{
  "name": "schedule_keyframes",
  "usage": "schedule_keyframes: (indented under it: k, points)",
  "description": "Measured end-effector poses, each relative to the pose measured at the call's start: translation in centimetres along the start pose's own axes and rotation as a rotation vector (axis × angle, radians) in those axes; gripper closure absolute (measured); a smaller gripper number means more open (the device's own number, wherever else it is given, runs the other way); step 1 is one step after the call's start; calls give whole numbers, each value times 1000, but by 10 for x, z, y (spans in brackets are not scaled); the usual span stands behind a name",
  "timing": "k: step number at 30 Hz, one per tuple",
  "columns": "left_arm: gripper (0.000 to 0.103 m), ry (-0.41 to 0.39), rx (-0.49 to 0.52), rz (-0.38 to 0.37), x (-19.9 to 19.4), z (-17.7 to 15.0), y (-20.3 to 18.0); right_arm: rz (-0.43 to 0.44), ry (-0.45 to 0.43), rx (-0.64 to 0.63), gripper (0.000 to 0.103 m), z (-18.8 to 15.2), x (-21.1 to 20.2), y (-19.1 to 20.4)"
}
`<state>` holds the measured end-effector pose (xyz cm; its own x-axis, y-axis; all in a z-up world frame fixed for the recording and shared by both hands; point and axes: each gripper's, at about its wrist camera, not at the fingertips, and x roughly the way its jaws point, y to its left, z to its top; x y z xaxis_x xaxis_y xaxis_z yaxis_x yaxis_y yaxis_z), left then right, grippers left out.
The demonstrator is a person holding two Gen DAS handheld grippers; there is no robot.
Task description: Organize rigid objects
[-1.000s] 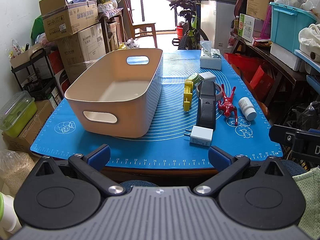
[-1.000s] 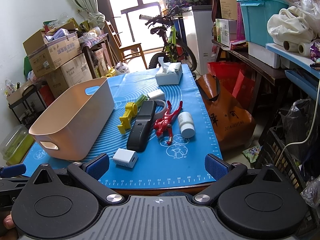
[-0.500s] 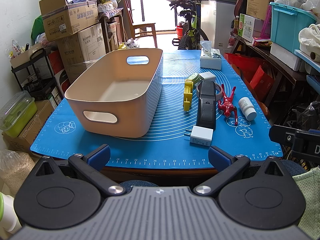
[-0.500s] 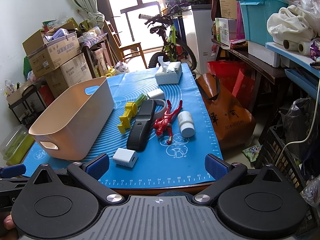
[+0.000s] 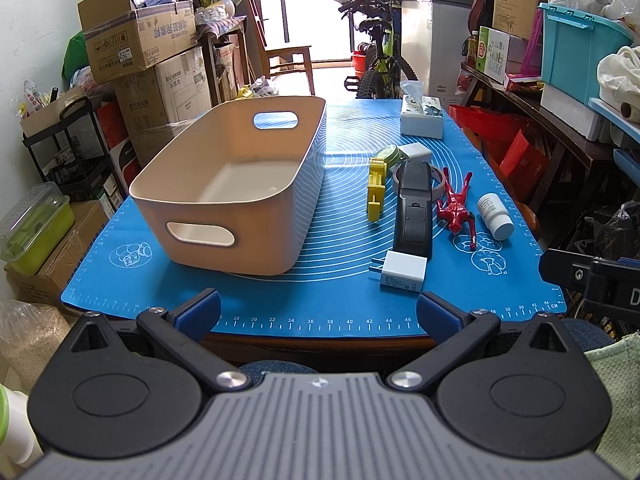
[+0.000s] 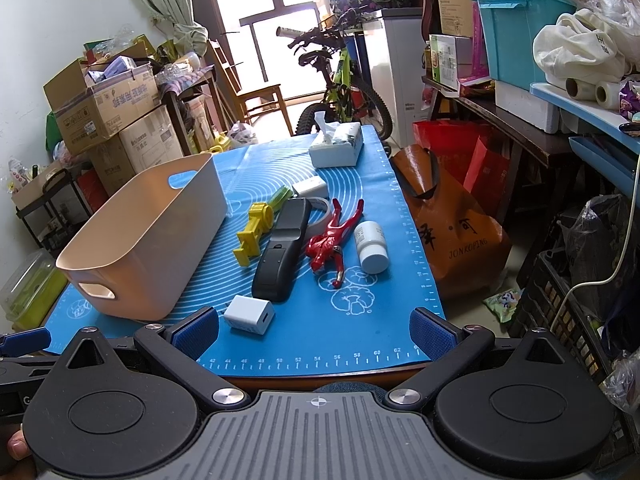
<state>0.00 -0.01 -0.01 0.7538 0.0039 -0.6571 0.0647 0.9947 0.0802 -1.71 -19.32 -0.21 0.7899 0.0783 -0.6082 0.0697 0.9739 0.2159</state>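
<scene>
An empty beige bin [image 5: 224,188] [image 6: 156,236] stands on the left of the blue mat [image 5: 340,308]. Right of it lie a white charger [image 5: 402,272] [image 6: 249,314], a black remote [image 5: 414,208] [image 6: 282,248], a yellow toy [image 5: 376,188] [image 6: 254,232], a red figurine [image 5: 456,208] [image 6: 330,240], a white pill bottle [image 5: 495,216] [image 6: 371,246], a tape roll [image 5: 436,178], a green tin [image 5: 388,154] and a small white box [image 5: 416,152]. My left gripper [image 5: 318,312] and right gripper [image 6: 314,330] are both open and empty, held back at the mat's near edge.
A tissue box [image 5: 422,118] [image 6: 336,146] sits at the mat's far end. Cardboard boxes [image 5: 140,48] stack at the left, a bicycle [image 5: 376,56] stands behind the table, and shelves with a teal crate [image 5: 580,48] and an orange bag [image 6: 452,224] are at the right.
</scene>
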Motion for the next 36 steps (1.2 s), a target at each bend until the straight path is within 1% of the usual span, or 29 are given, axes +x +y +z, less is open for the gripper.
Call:
schedule_keyframes:
  k: [10, 15, 24, 28, 32, 36]
  points:
    - [0, -1, 4, -4, -2, 1, -1, -2, 5, 1, 3, 2, -2, 1]
    - [0, -3, -1, -2, -3, 0, 3, -5, 3, 12, 3, -5, 0, -3]
    - [0, 2, -8, 3, -3, 7, 7, -13, 12, 33, 3, 6, -5, 0]
    - [0, -13, -16, 12, -9, 19, 15, 0, 12, 38, 3, 16, -7, 1]
    - [0, -16, -22, 44, -9, 38, 27, 9, 4, 31, 3, 31, -4, 4]
    - [0, -17, -62, 36, -9, 61, 48, 20, -9, 32, 3, 53, 3, 10]
